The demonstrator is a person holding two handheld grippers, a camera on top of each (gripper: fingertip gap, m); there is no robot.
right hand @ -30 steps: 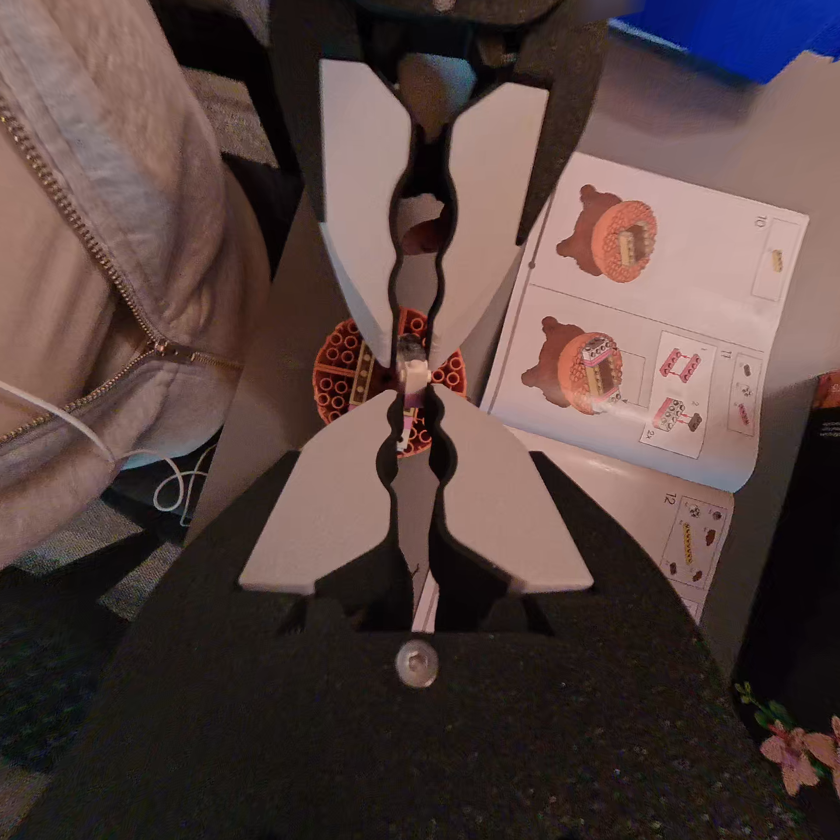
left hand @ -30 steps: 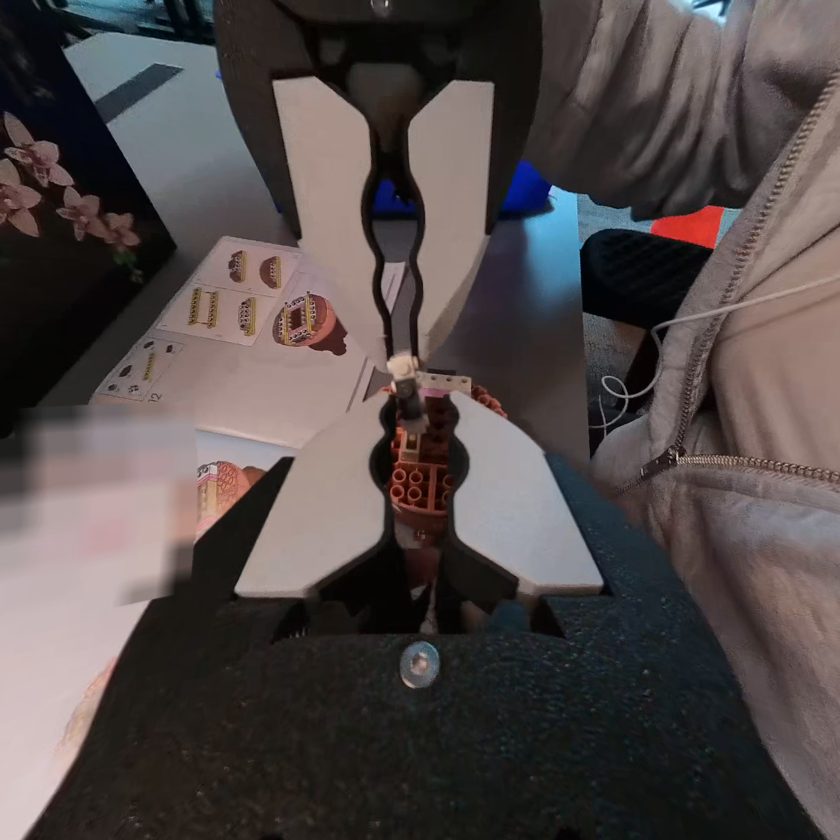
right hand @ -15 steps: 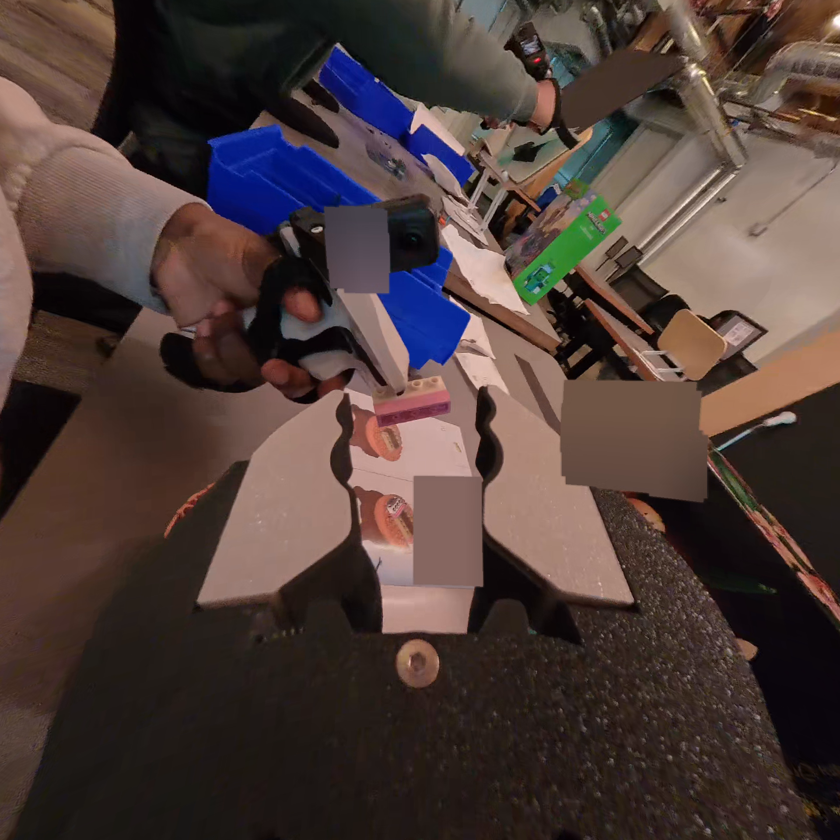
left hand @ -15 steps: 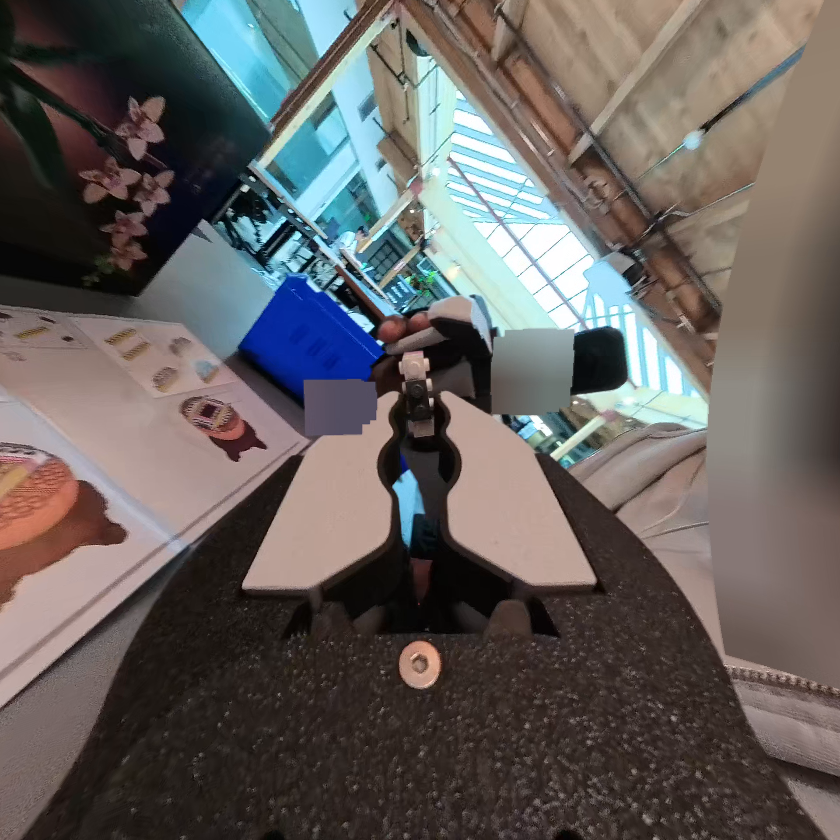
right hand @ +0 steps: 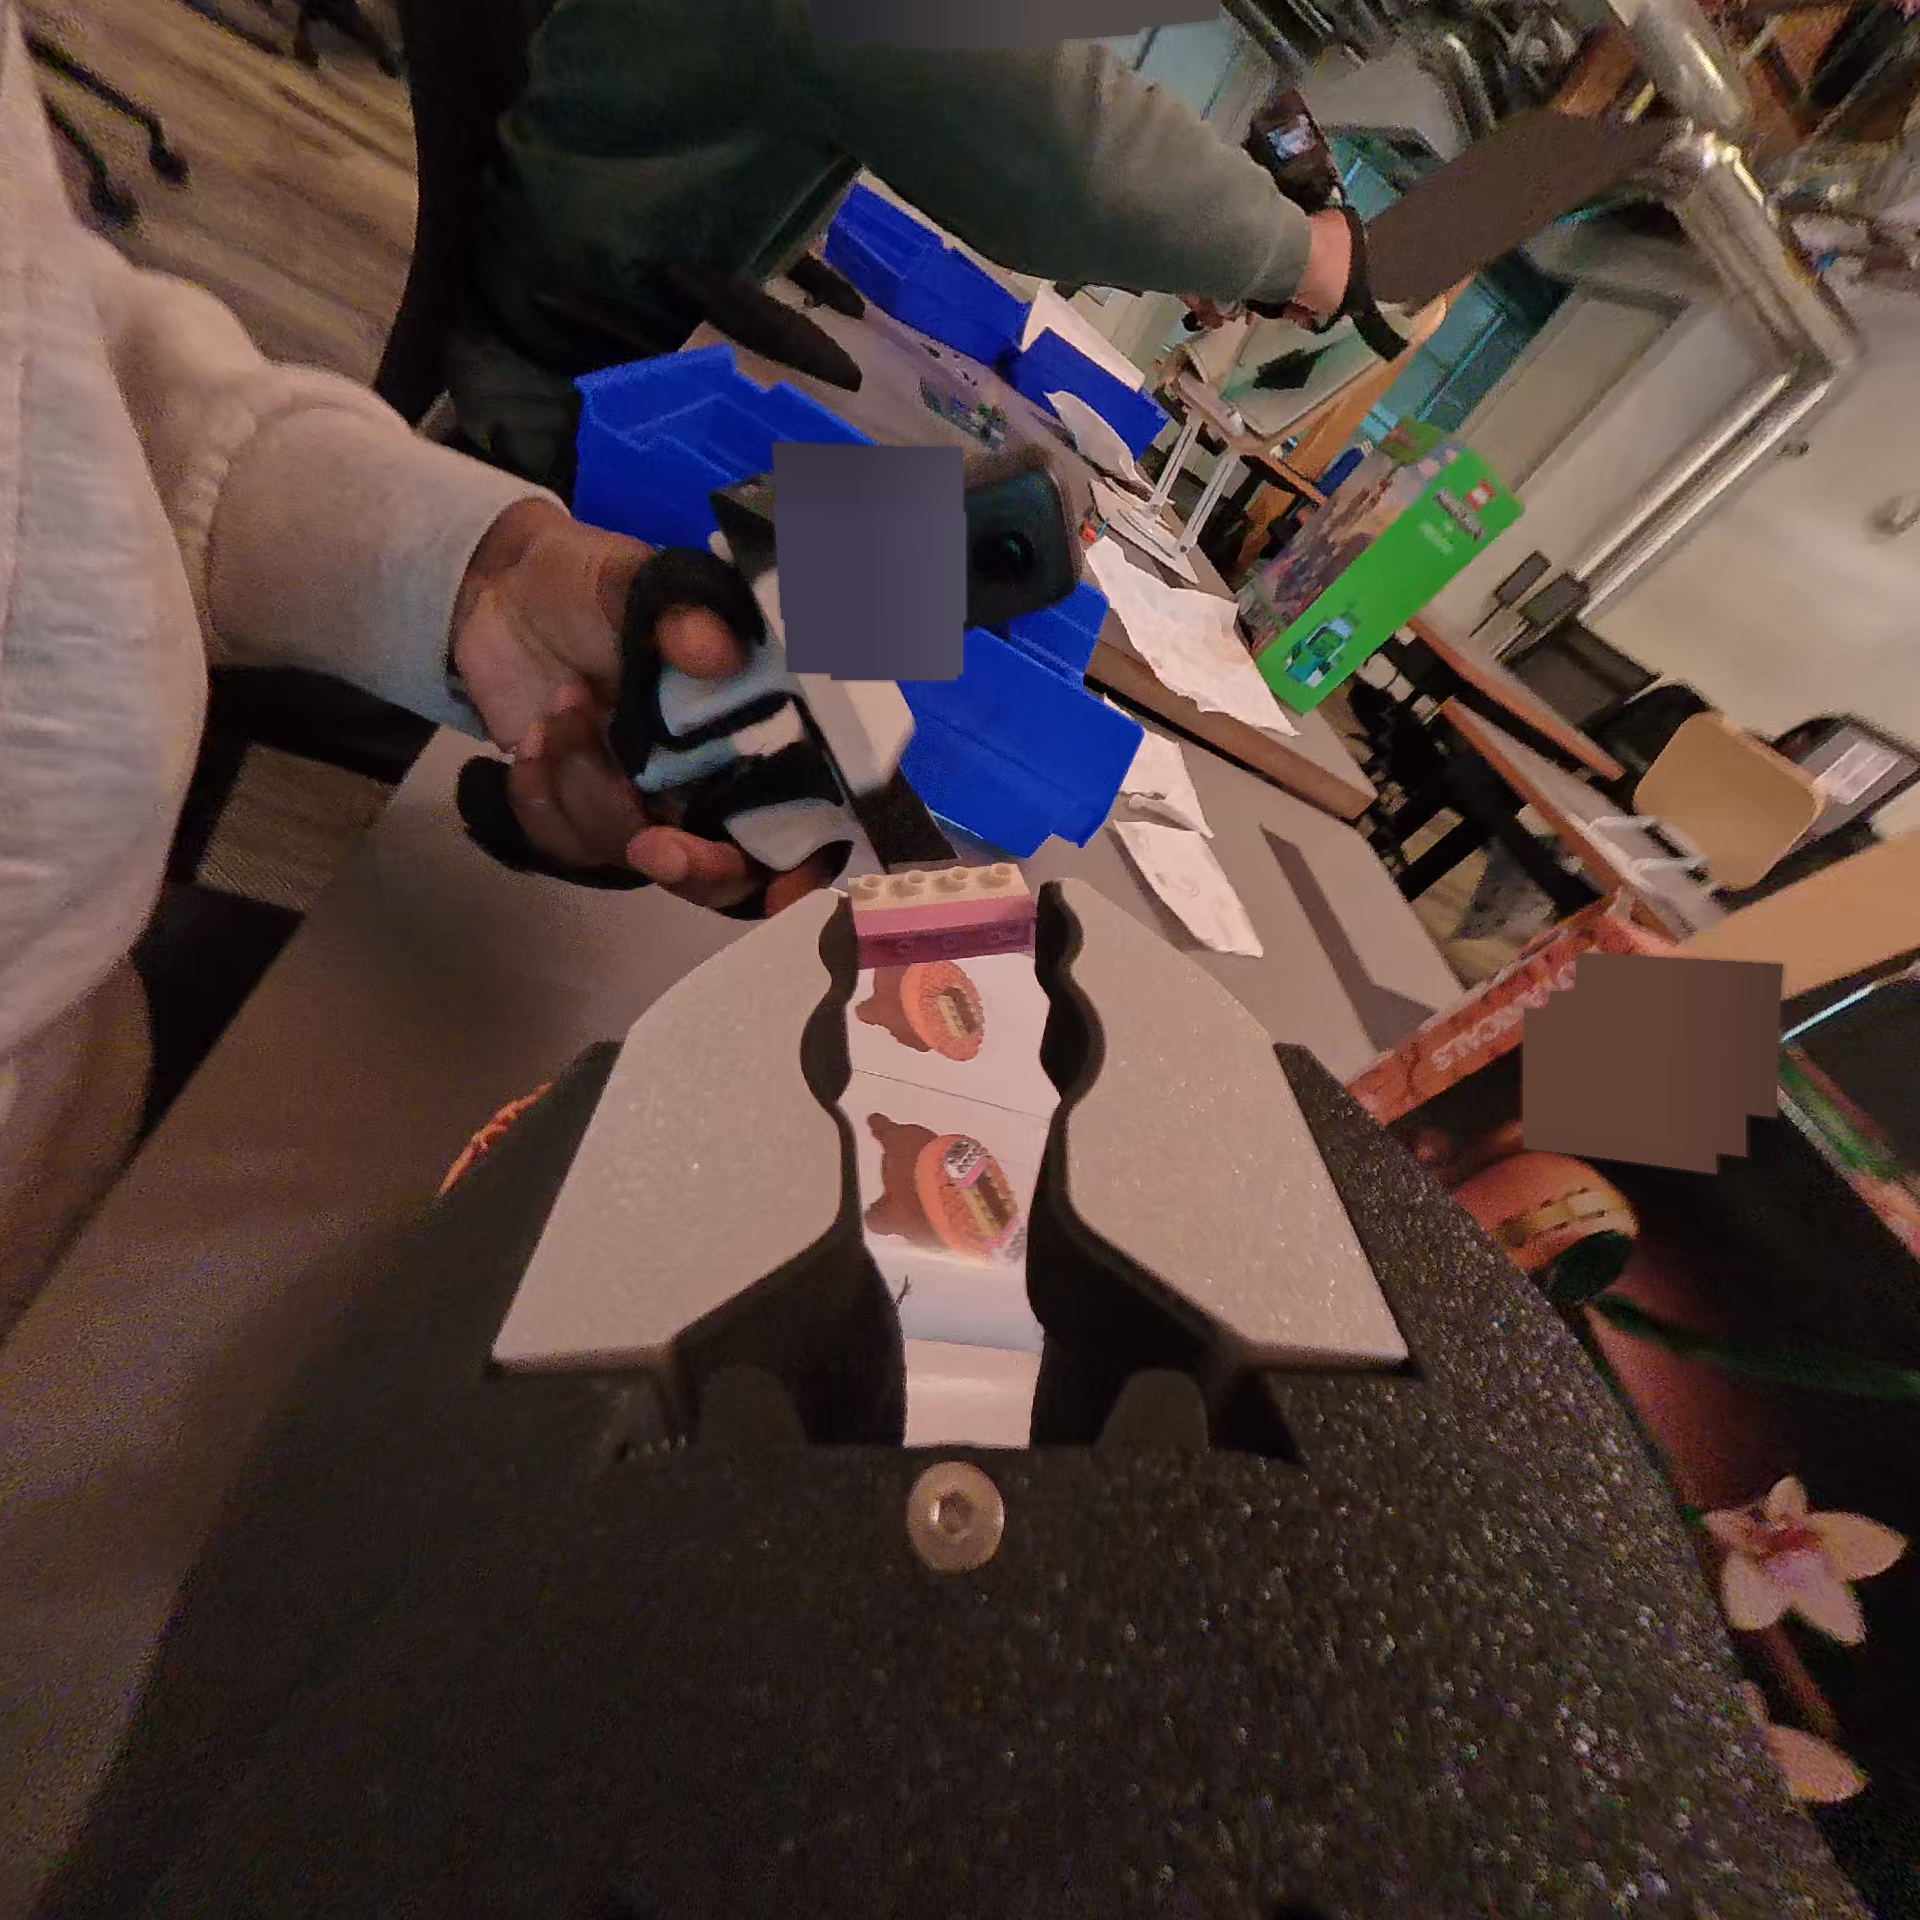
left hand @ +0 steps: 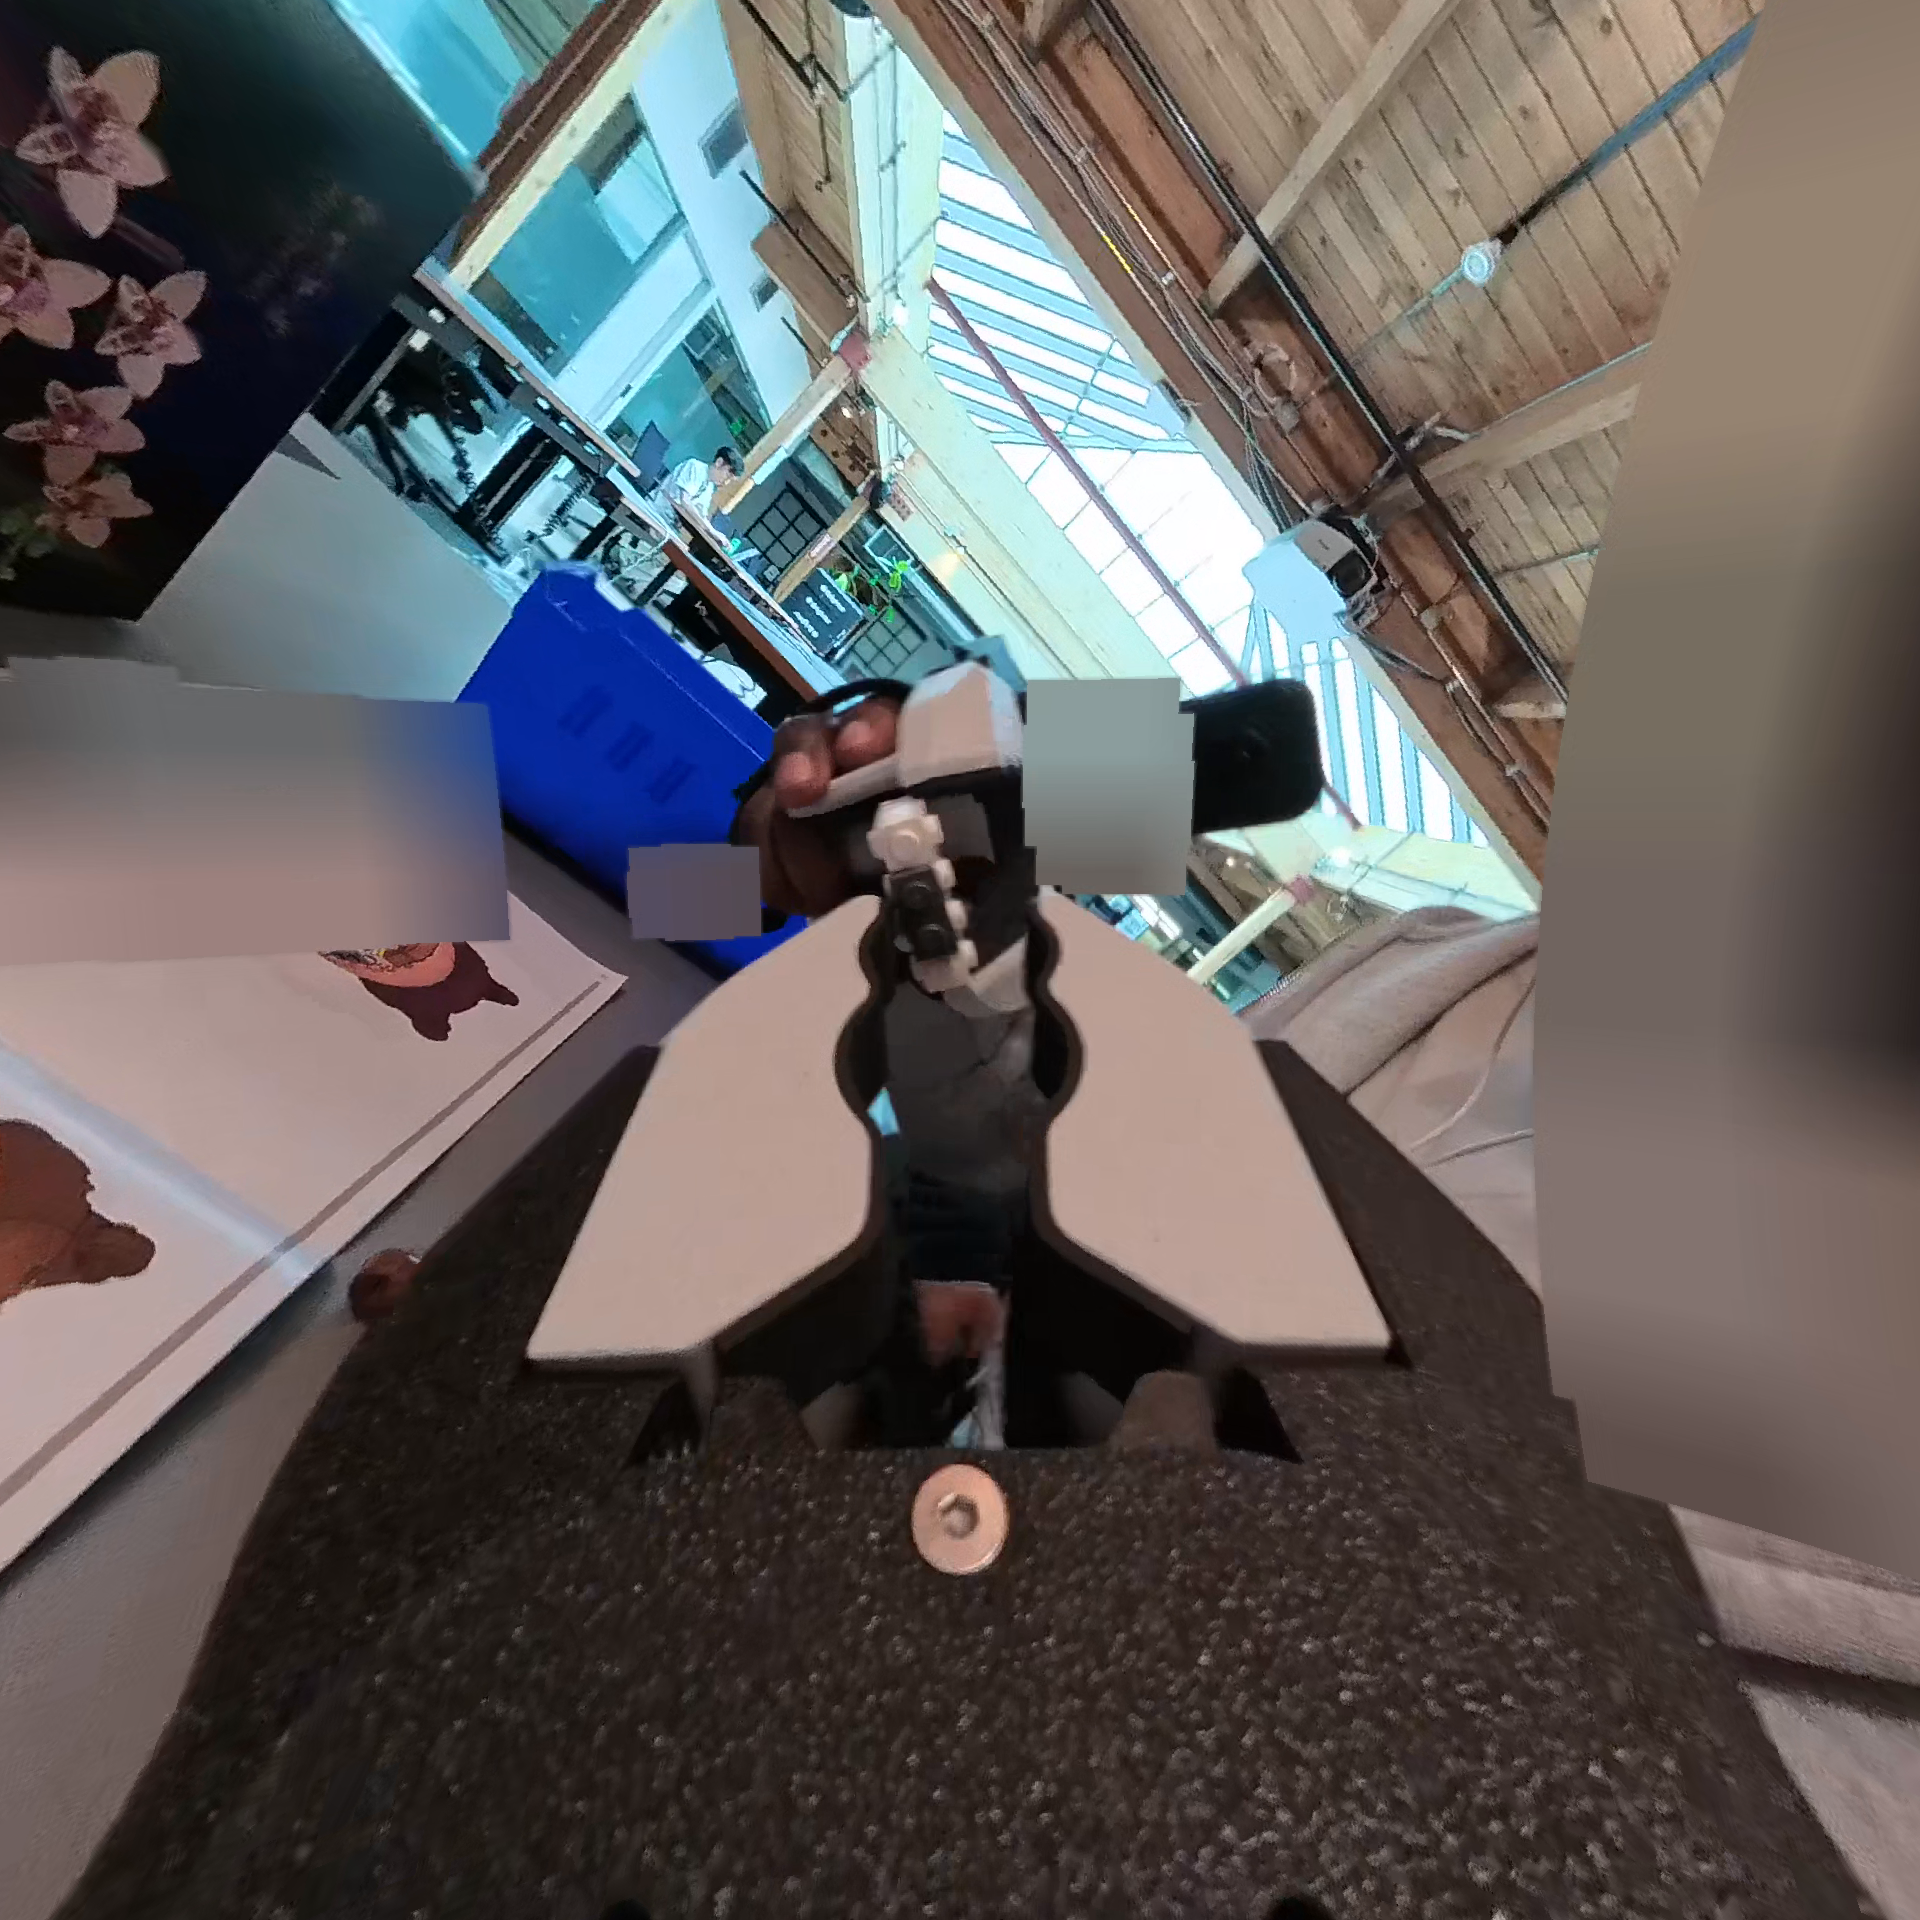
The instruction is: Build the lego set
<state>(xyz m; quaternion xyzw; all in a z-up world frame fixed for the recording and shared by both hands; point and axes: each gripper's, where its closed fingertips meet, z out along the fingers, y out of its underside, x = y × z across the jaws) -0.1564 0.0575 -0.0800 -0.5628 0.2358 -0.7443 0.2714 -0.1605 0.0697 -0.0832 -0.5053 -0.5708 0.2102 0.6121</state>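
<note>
A small stack of a tan plate on a pink brick (right hand: 940,920) hangs above the table between both grippers. My right gripper (right hand: 940,902) is shut on it lengthwise, one pad at each end. In the left wrist view the same stack (left hand: 920,899) shows end-on, white with a black plate. My left gripper (left hand: 951,914) stands open around it, with a gap on the right side. The left gripper's dark finger (right hand: 896,826) reaches down to the stack from behind. The right gripper's body (left hand: 956,727) and the hand holding it show beyond the stack.
The open instruction booklet (left hand: 312,1091) lies on the grey table and also shows under my right jaws (right hand: 945,1091). Blue bins (right hand: 997,727) stand behind. A black flowered box (left hand: 156,260) is at the left. A small brown piece (left hand: 379,1283) lies by the booklet. Another person's sleeve (right hand: 935,156) reaches across. Only a small space, under 4 cm, lies between the two pairs of fingers.
Both grippers rose from the round orange build. Half a second ago my left gripper held the stack between my wide-open right fingers; now the right has closed on its ends and the left has opened.
</note>
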